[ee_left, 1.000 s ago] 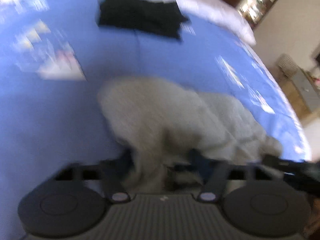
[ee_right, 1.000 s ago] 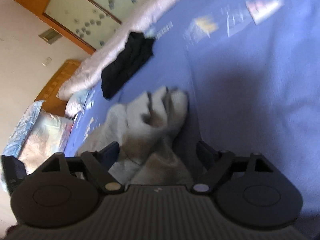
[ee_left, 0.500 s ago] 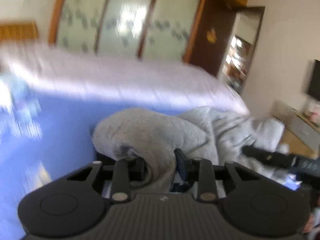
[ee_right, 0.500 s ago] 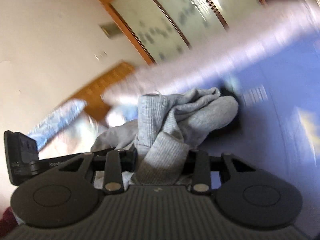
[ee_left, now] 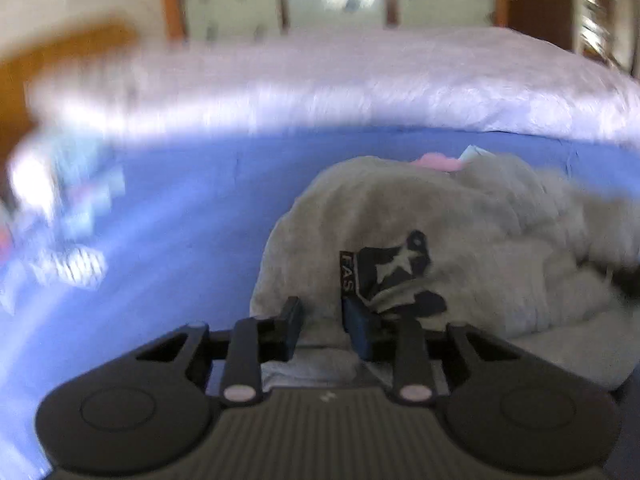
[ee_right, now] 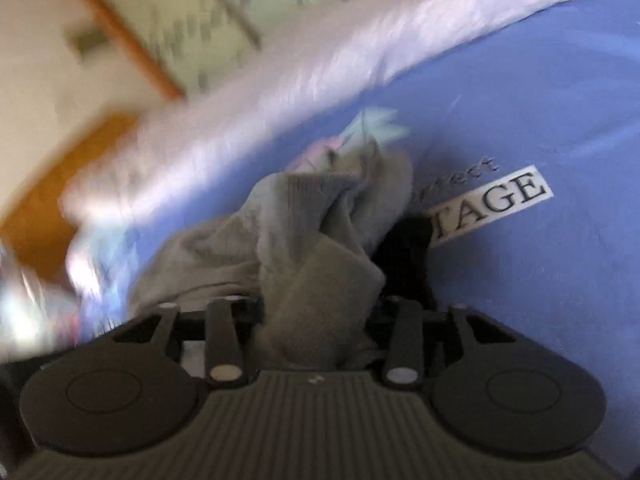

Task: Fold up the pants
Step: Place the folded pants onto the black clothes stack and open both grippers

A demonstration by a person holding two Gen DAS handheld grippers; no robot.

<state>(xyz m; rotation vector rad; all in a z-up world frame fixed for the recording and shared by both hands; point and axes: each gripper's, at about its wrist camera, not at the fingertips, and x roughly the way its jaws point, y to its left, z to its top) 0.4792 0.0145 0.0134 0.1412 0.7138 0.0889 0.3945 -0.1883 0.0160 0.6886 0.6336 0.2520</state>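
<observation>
Blue bedsheet (ee_left: 168,216) w/ 1 grey pants (ee_left: 420,216); L jaws closing, R jaws opening, both on fabric.

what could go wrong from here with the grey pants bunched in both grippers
1. The right gripper is opening with a thick wad of pants between its jaws, so that end may drop.
2. The left gripper pinches only a narrow fold of pants and is closing; it may slip out.
3. The pants hang crumpled over the blue sheet, so a fold could set in wrinkles.
</observation>
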